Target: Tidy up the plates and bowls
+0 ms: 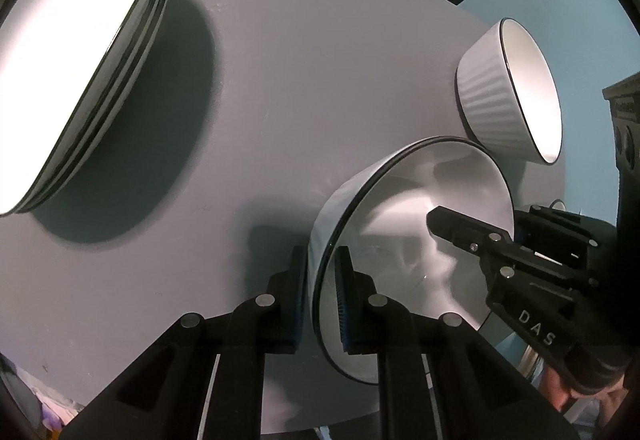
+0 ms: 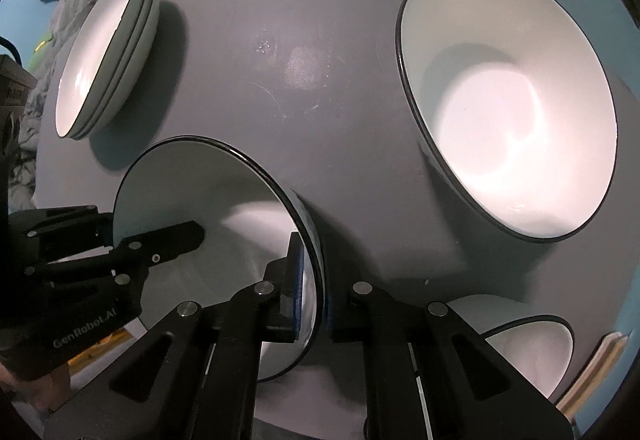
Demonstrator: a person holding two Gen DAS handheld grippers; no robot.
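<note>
Left gripper [image 1: 322,296] is clamped on the near-left rim of a white dark-rimmed bowl [image 1: 420,236]: one pad outside the wall, one inside. Right gripper [image 2: 314,288] is clenched on the opposite rim of the same bowl [image 2: 224,224], again straddling the wall. Both reach in from the near edge, fingers pointing toward the far side; each shows in the other's view, at the bowl's other side.

Count on the grey round table [image 1: 300,80]:
- plate stack [image 1: 80,52], far left; three rims can be made out, exact count uncertain.
- ribbed white bowl [image 1: 508,92], right of the held bowl and just beside it in the left wrist view.
- small bowl [image 2: 528,352], near right edge, partly hidden behind the right gripper.

Whether the held bowl touches the table cannot be told.
</note>
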